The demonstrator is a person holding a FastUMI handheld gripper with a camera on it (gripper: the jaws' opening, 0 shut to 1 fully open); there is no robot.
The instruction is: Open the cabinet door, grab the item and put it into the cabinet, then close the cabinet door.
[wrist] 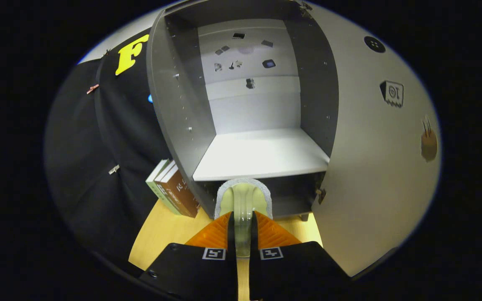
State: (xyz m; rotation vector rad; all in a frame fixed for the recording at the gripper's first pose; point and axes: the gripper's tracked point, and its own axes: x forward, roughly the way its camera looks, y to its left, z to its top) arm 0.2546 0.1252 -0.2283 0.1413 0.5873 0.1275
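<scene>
— What do you hold now?

— My gripper (243, 217) is closed down to a narrow gap, and both fingers press on a pale yellow-green sponge (244, 198) with a grey scrub rim. It is squeezed thin between the fingers; its wider end spreads out just ahead of the tips, in the lower middle of the frame.

— And the cabinet?

— The grey cabinet (182, 125) stands open in the centre of the frame. Its door (375, 167) is swung out to the right side. The sponge is in front of the lower edge of the white shelf (262, 152) — whether it touches the edge, I cannot tell.

— Anything beside it?

— Some books (173, 193) lean at the cabinet's left, on the wooden surface (161, 234).
</scene>
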